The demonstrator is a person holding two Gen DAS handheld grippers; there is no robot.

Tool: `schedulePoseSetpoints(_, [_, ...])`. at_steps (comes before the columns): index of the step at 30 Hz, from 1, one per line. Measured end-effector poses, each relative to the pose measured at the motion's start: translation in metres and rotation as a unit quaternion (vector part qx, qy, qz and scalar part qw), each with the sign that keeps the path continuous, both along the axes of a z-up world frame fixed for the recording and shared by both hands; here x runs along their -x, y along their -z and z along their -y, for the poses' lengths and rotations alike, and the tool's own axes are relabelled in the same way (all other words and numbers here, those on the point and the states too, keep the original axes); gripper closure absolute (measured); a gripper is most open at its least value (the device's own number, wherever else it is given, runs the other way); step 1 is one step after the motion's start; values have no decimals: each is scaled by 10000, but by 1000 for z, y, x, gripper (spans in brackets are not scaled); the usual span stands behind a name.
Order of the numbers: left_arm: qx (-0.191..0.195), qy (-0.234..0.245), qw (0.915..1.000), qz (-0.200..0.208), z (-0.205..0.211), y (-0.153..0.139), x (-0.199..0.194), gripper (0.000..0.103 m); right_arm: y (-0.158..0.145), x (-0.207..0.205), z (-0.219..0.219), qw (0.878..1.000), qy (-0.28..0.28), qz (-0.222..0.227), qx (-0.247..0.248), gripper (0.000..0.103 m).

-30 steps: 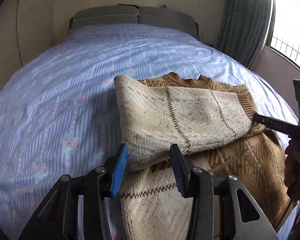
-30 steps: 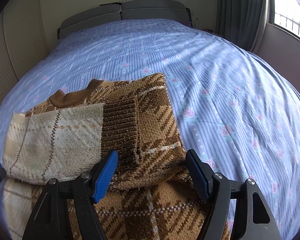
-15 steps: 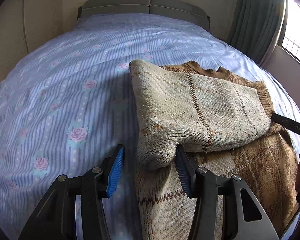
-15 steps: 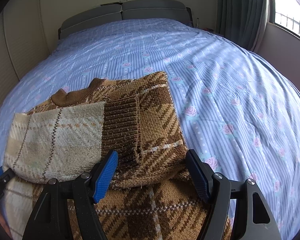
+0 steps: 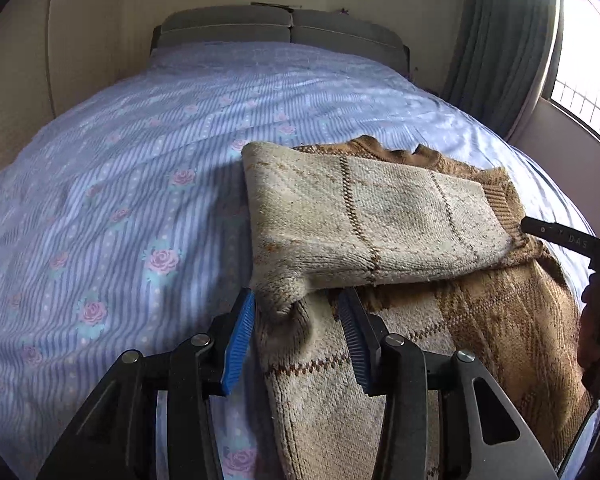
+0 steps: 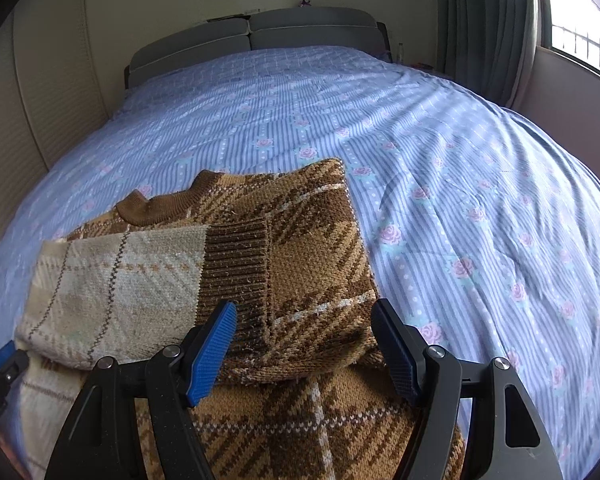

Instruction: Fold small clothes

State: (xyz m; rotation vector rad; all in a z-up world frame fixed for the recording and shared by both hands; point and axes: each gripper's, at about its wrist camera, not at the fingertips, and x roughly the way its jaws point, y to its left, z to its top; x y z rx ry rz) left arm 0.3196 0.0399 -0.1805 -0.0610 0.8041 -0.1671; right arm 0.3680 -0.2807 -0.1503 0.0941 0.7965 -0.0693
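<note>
A brown and cream plaid knit sweater [image 5: 480, 312] lies on the bed, also in the right wrist view [image 6: 300, 248]. Its cream sleeve [image 5: 372, 220] is folded across the chest, ribbed cuff [image 6: 236, 264] toward the right. My left gripper [image 5: 298, 338] is open, its blue pads either side of the sleeve's lower left fold corner. My right gripper [image 6: 308, 350] is open and straddles the folded brown sleeve edge on the sweater's right side. The right gripper's tip shows in the left wrist view [image 5: 560, 236].
The bed sheet [image 6: 460, 168] is blue striped with pink roses and spreads far to the back and right. A grey headboard [image 6: 256, 36] stands at the far end. Curtains [image 6: 488, 20] and a window are at the right.
The left gripper has moved slightly so the sleeve's folded corner now sits between its pads. The right gripper has barely moved. The sweater lies as before.
</note>
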Motion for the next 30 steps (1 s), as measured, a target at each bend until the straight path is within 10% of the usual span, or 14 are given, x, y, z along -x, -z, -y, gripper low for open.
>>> schedulePoseSetpoints(7, [316, -394, 9983, -281, -20, 18, -10, 57, 13, -6, -14, 9992, -338, -211, 87, 55])
schedulePoseSetpoints(9, [341, -412, 9982, -253, -22, 17, -13, 57, 12, -6, -17, 9985, -515, -186, -23, 87])
schedulePoseSetpoints(16, [303, -625, 9976, -56, -30, 15, -6, 53, 9, -7, -11, 9996, -259, -94, 116, 103])
schedulePoseSetpoints(23, [282, -469, 9984, -115, -20, 13, -2, 53, 13, -3, 6, 9998, -115, -160, 91, 100])
schedulePoseSetpoints(30, [335, -497, 9981, -159, -4, -5, 38, 51, -11, 48, 2, 9998, -106, 150, 98, 43])
